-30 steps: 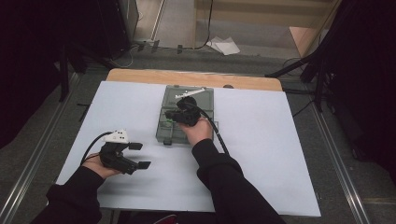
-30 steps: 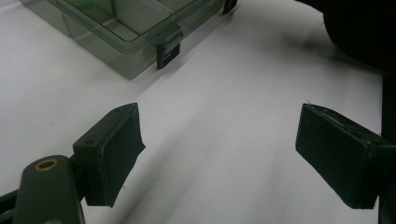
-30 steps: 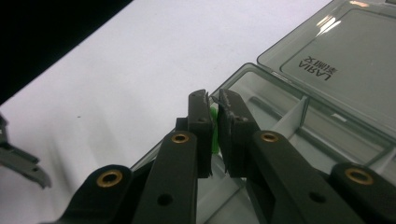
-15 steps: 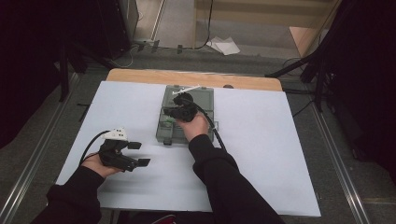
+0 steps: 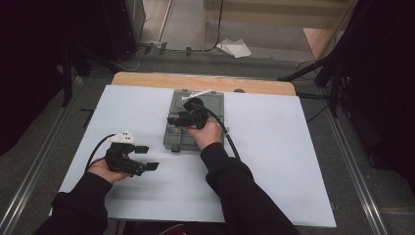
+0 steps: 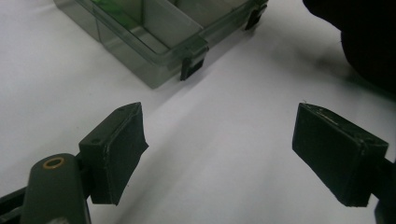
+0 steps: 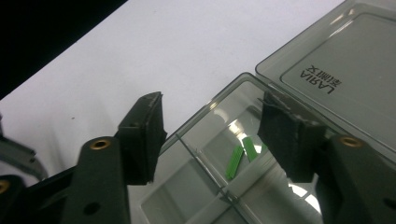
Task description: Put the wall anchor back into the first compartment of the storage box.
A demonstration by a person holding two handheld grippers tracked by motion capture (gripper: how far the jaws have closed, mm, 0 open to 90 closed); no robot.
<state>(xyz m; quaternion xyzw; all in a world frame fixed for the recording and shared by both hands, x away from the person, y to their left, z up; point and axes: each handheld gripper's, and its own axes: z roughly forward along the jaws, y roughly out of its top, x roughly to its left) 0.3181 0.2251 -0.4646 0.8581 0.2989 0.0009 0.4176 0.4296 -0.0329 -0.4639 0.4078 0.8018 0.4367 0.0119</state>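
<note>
Box (image 7: 261, 154) lies open, seemingly below right tongs (image 7: 212, 135).

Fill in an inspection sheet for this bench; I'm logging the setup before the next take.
Surface: white sheet over a wooden table.
Job's things: grey clear box, lid open; green strips in one compartment.
Clutter: white stick lying by the box's far edge.
Grippers: left tongs open, holding nothing, near the box's corner; right tongs open over the box.
Cables: black cable from the right tongs; another from the left.
Surroundings: paper on the floor; dark stands at the sides.
</note>
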